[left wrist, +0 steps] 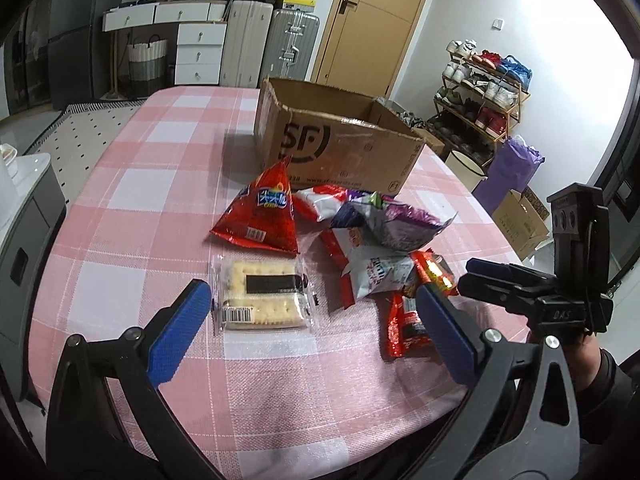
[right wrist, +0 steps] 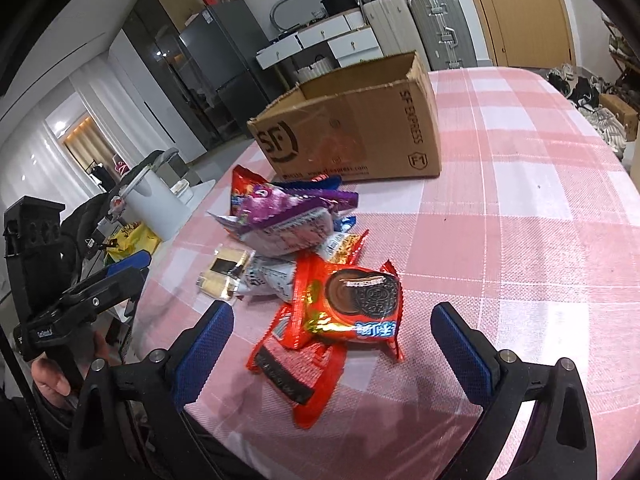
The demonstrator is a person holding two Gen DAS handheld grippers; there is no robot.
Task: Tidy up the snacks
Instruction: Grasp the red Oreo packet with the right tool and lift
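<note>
Both jaws gape wide and hold nothing: the left gripper [left wrist: 314,330] hovers over the cracker pack [left wrist: 264,295], the right gripper [right wrist: 332,344] over the red cookie packet [right wrist: 352,308]. A pink checked bench [left wrist: 160,184] carries an open cardboard box [left wrist: 340,140] at its far side. Just before the box lies a snack pile [left wrist: 360,232], with a red triangular bag [left wrist: 262,210] at its left.
</note>
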